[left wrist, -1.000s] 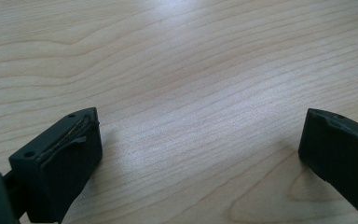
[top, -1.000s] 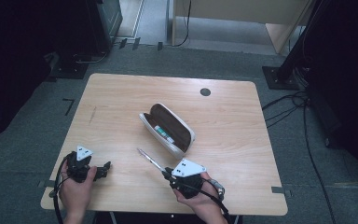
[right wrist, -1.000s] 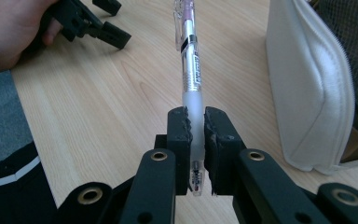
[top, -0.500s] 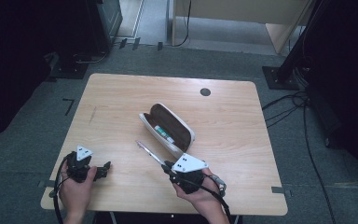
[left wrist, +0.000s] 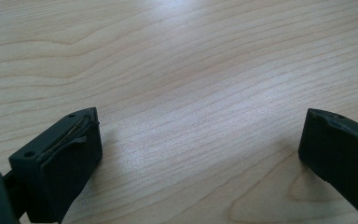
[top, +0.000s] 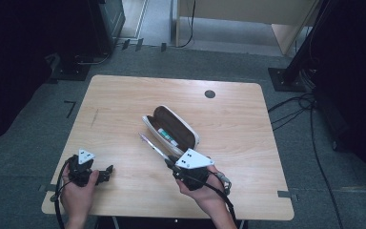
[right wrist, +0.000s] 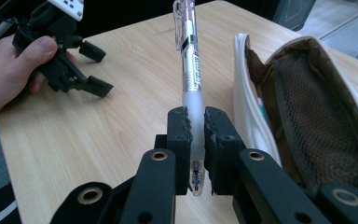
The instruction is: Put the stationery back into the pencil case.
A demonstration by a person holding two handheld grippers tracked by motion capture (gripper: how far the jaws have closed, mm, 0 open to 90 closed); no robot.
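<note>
The right gripper (right wrist: 196,122) pinches a pen (right wrist: 189,60) near its tip, held above the table (top: 124,95) just beside the open pencil case (top: 171,128). The pen is light, stiff, w/ smooth plastic barrel (probably slippery), so the frosted grip zone is the best hold. The right gripper view shows this grip closely; the high view shows the left gripper (top: 106,172) resting apart, jaws spread, holding nothing.

clear pen (right wrist: 189,70), white case (top: 171,130), black claw (right wrist: 196,123)
</note>
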